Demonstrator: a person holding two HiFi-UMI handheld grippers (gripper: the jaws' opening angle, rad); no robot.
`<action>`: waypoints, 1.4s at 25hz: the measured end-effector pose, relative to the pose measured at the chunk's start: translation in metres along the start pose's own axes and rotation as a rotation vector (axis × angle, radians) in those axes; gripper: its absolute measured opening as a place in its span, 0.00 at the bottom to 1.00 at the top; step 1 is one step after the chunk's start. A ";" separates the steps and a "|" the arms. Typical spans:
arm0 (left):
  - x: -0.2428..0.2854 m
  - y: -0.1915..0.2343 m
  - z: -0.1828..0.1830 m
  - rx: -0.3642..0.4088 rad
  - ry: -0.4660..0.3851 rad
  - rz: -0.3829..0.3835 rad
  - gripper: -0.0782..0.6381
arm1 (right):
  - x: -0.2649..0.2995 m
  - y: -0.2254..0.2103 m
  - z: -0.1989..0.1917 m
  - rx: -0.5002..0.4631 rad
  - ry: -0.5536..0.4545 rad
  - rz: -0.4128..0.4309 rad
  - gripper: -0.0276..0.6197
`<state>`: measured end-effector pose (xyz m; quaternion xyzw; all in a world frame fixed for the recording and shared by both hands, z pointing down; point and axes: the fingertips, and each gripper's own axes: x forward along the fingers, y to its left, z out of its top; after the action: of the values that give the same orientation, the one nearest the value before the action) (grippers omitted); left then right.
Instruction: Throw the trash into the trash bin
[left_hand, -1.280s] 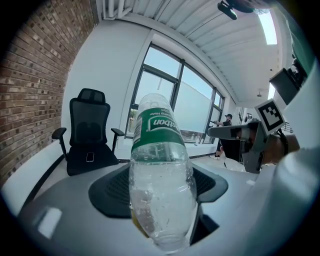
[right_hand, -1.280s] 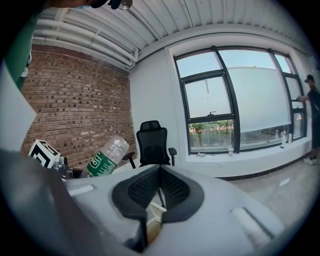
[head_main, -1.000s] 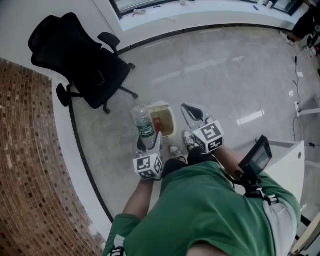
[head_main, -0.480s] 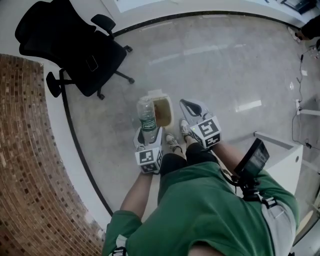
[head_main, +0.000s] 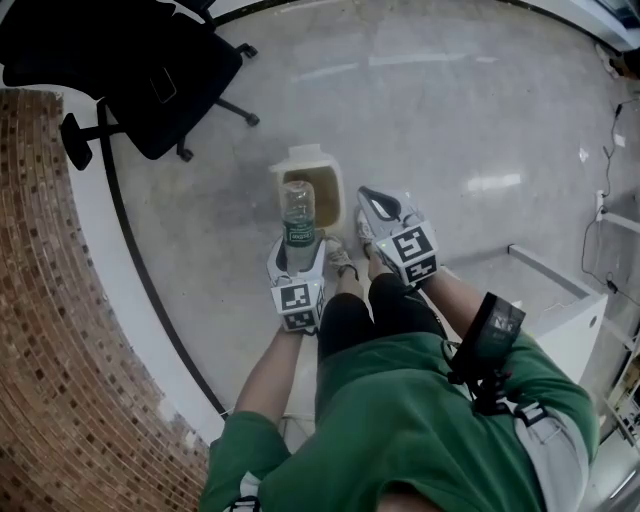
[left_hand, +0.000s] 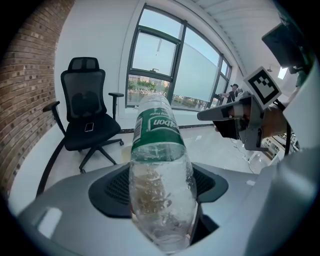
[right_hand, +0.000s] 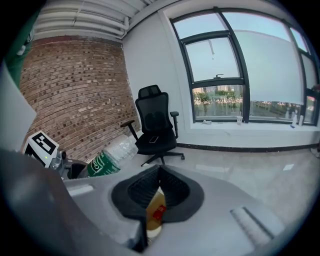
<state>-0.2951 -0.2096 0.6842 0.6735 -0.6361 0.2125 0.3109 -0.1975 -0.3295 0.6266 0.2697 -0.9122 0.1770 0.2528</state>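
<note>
Within the last second you have closed in on the trash bin (head_main: 303, 153). In the head view the bottle used to hang to the left of the bin. Now the bottle's far end overlaps the bin's brown-lined opening, and the office chair (head_main: 140, 70) has slid off toward the upper left corner.

Your left claw (head_main: 298, 262) is clamped on the base of the clear plastic bottle (head_main: 298, 212) with the green label. The bottle points forward and away from you, and the left gripper view shows it pinched firmly between the two pads.

Your right claw (head_main: 372, 207) hangs just beside the bin's right wall. It is closed narrow on a small flat tan scrap (right_hand: 156, 209) with a red mark. I cannot tell what kind of wrapper or carton it is.

The bin stands on the floor (head_main: 480, 120), out from the dark strip that edges it along the brick wall (head_main: 50, 320), right in front of your shoes.

My reading is that the approach is all but done, and neither piece of trash is in the bin yet. The bottle looks lined up for release, though the steep downward view does not settle whether it is truly over the opening or short of it. Bring it a little further forward before you let go. The scrap needs to move left over the rim.
</note>
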 end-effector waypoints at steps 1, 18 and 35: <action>0.004 0.001 -0.008 0.002 0.014 -0.001 0.58 | 0.005 0.001 -0.008 0.003 0.011 0.004 0.05; 0.090 0.017 -0.113 0.047 0.189 -0.018 0.58 | 0.071 -0.004 -0.120 0.023 0.153 0.048 0.05; 0.180 0.032 -0.185 0.143 0.379 -0.049 0.59 | 0.115 -0.027 -0.193 0.069 0.227 0.050 0.05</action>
<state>-0.2884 -0.2127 0.9446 0.6571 -0.5328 0.3725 0.3817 -0.1945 -0.3086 0.8522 0.2335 -0.8774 0.2441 0.3406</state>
